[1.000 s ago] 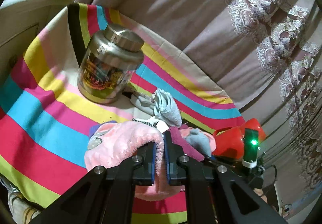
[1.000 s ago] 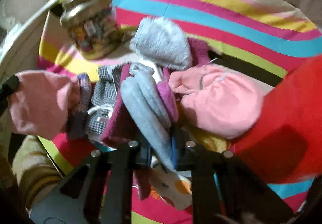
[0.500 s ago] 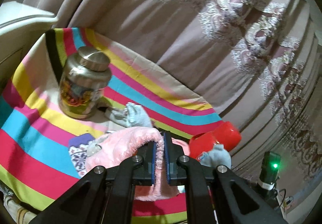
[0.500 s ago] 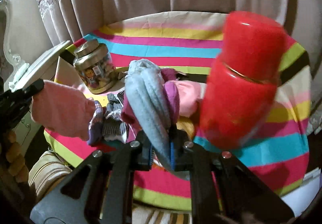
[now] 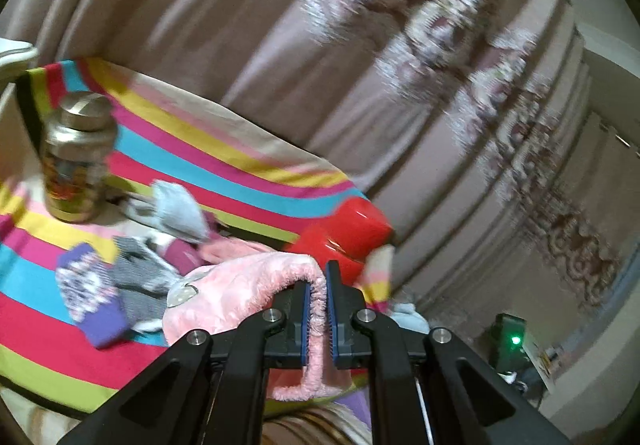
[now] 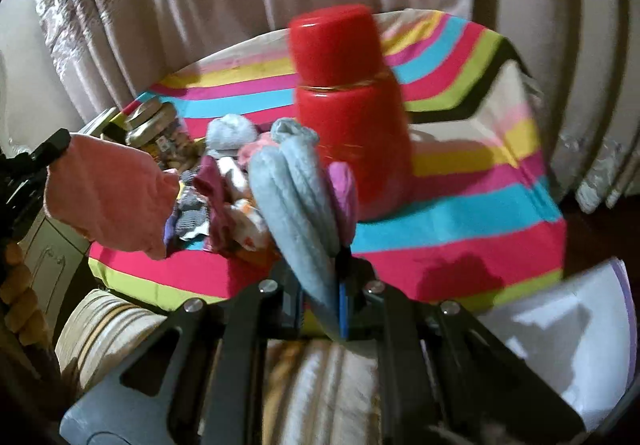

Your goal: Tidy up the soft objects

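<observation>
My left gripper [image 5: 318, 281] is shut on a fluffy pink sock [image 5: 244, 289] and holds it above the near edge of the striped table. The sock also shows at the left of the right wrist view [image 6: 108, 193]. My right gripper [image 6: 322, 285] is shut on a grey-blue sock with a purple toe [image 6: 296, 197], lifted in front of the table. A pile of small socks [image 5: 160, 241] lies in the middle of the striped cloth [image 5: 36, 309]; the pile also shows in the right wrist view [image 6: 224, 201].
A red flask [image 6: 348, 101] stands on the cloth [image 6: 480, 213] beside the pile, also in the left wrist view [image 5: 344, 237]. A metal-lidded jar [image 5: 76, 161] stands at the far left. Curtains [image 5: 360, 45] hang behind. A white paper [image 6: 560, 325] lies at the lower right.
Both grippers have pulled back and up from the table with their socks. The pile, jar and flask now look smaller and farther away.
</observation>
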### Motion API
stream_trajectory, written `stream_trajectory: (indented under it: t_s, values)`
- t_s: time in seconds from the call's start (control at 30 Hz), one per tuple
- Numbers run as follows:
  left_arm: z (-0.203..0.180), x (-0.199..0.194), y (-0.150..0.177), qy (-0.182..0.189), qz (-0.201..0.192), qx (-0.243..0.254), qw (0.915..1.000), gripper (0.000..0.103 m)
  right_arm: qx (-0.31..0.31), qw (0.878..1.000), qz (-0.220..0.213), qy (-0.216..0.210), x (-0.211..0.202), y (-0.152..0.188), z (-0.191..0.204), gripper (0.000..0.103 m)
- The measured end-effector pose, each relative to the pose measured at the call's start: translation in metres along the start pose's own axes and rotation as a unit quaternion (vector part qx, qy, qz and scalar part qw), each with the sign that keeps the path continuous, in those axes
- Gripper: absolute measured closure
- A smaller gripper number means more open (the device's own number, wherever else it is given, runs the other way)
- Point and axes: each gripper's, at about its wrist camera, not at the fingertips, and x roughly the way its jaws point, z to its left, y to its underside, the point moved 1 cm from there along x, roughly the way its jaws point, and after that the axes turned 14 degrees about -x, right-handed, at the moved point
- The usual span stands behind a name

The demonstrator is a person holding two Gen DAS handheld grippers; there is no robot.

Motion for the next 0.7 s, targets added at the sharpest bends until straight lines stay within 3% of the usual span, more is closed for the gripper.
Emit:
stream_trajectory:
  t_s: [0.2,0.33,0.57,0.7]
  values:
    - [-0.047,0.023,0.038,0.046,0.065,0.022,0.9966,0.095,0.025,0.999,0.005,0.041,-0.033,0.032,-0.034,0.088]
    - [-0.082,0.038,0.07,0.078,0.114,0.042,0.9896,0.095,0.044,0.997,0.009,0.064,-0.05,0.046,-0.056,0.088]
    - [-0.131,0.067,0.129,0.113,0.19,0.072,0.9726,0.096,0.081,0.991,0.012,0.109,-0.08,0.07,-0.091,0.088]
    - [-0.153,0.08,0.165,0.132,0.247,0.093,0.9553,0.095,0.101,0.986,0.009,0.133,-0.098,0.082,-0.112,0.088]
